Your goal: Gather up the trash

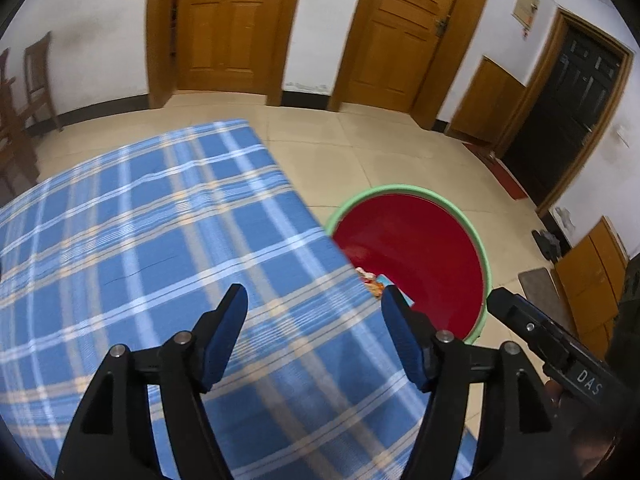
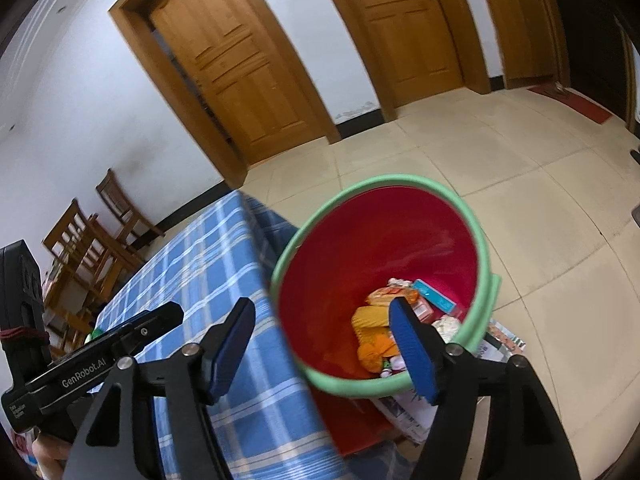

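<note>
**Both grippers empty above the bucket**

Black-framed, with ribbed blue pads, the right gripper (image 2: 322, 316) has its jaws spread wide and nothing between them. Just past its right finger stands the red plastic bucket with a rolled green rim (image 2: 486, 256), smooth-walled and round. At its bottom lies the collected trash (image 2: 384, 320): crinkled orange and yellow snack wrappers, a small teal carton, some white scraps. Printed paper (image 2: 404, 412) sits on the floor under the near side of the bucket.

On the left gripper (image 1: 314, 294) the jaws are likewise apart and empty, hovering over the blue plaid tablecloth (image 1: 140, 220), a soft woven cloth lying flat; the bucket (image 1: 400, 190) sits beyond its right finger, off the table's edge.

Judging by this, a drop has been made. No loose litter shows on the visible cloth, so the next move probably calls for hunting out another piece, perhaps the paper by the bucket.
</note>
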The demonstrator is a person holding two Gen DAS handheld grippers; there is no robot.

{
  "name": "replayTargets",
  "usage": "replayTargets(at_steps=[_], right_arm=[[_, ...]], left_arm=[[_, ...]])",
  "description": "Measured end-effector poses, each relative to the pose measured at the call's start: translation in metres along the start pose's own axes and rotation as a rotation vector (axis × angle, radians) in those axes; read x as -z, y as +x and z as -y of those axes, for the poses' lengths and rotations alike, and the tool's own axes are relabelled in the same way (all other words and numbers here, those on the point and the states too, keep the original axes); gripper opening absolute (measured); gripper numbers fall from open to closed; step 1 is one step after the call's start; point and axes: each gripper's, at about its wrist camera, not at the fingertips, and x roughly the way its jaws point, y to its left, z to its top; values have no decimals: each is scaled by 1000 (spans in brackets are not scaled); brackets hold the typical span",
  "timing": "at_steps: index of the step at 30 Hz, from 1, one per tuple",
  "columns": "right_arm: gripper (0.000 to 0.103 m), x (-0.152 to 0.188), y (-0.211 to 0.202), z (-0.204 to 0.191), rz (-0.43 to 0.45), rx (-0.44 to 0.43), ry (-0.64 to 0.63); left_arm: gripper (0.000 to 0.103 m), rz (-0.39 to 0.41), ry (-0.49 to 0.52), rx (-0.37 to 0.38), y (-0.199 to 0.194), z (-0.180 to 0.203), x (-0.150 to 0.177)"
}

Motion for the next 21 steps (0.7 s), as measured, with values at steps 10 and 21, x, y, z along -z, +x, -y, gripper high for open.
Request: replayTargets(at_steps=[10, 21], right_arm=[[89, 16, -10, -49, -8, -34, -107], [96, 37, -23, -96, 7, -74, -211]], left_arm=[[82, 56, -96, -111, -47, -44, 18], [82, 106, -168, -231, -90, -83, 48]])
